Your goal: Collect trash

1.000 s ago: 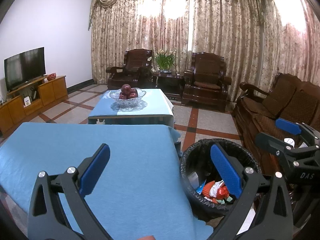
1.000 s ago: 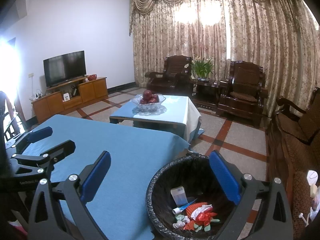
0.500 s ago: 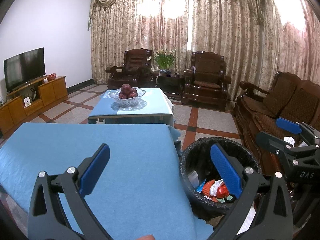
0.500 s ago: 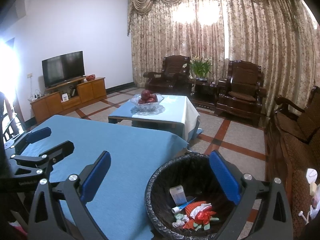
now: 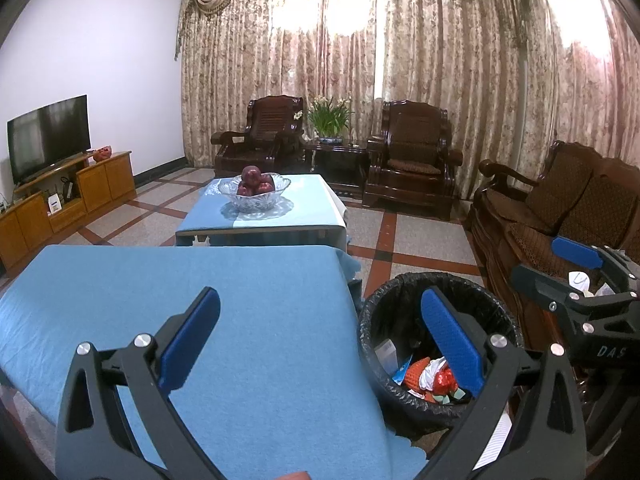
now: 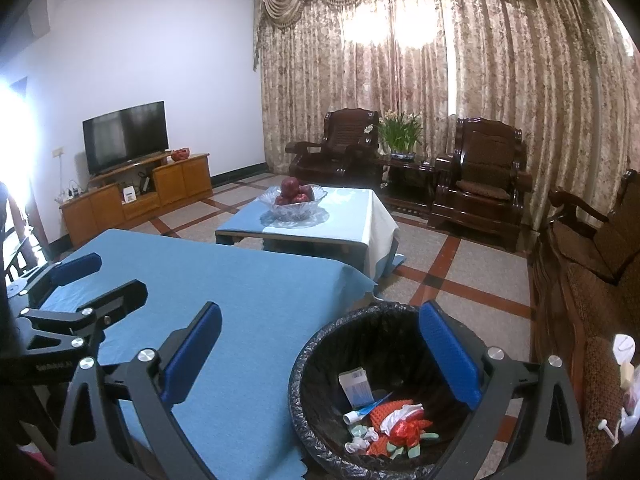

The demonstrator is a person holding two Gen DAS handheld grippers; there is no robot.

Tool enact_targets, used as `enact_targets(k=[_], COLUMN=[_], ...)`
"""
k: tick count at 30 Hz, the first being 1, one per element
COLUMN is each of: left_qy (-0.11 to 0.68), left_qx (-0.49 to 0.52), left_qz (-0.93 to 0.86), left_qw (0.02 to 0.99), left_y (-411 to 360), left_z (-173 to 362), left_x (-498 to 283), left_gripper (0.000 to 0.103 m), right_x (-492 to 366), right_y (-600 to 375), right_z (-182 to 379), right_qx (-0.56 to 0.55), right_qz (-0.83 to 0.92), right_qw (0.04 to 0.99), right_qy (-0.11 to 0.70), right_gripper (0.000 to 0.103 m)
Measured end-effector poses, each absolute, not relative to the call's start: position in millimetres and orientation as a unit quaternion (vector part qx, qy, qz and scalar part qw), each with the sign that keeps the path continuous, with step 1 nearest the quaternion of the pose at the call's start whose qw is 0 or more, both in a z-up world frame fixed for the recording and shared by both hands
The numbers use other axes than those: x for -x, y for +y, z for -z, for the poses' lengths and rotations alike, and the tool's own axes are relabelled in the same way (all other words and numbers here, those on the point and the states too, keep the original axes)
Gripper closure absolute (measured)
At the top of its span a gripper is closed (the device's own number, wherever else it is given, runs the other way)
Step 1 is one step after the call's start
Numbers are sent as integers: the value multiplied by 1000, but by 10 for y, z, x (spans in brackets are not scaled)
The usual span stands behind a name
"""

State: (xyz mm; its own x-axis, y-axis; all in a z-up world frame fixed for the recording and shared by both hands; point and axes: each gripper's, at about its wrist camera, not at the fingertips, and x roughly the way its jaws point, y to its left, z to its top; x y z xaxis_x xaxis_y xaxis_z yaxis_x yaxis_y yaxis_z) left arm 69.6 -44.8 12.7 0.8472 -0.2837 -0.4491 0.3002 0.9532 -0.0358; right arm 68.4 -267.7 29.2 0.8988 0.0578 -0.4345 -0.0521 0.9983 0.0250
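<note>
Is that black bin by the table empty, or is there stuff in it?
Not empty. The bin holds a small pile at the bottom: a carton, a tube and red wrappers.

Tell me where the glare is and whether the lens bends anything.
Left wrist view: curtains blown out by backlight up top, fisheye bowing their folds and darkening the corners. Right wrist view: same curtain glare, plus a white flare on the left edge beside the TV.

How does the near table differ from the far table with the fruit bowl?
The near table shows only its bare blue cloth, with the trash bin beside its corner. The far table carries a glass bowl of red fruit, and its cloth looks paler, partly white. Both are cloth-covered.
</note>
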Motion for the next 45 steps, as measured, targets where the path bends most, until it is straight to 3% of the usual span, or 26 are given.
enact_targets(k=[45], left_qy=[237], left_qx=[-16], left_qz=[153], left_qw=[959], left_y=[-402], left_z=[-145], left_x=[-686], left_gripper=[5], right_x=[-691], right_y=[-2653], right_z=[-287], right_qx=[-8], right_qz=[-27], right_qw=[974], right_qy=[225], right_gripper=[6])
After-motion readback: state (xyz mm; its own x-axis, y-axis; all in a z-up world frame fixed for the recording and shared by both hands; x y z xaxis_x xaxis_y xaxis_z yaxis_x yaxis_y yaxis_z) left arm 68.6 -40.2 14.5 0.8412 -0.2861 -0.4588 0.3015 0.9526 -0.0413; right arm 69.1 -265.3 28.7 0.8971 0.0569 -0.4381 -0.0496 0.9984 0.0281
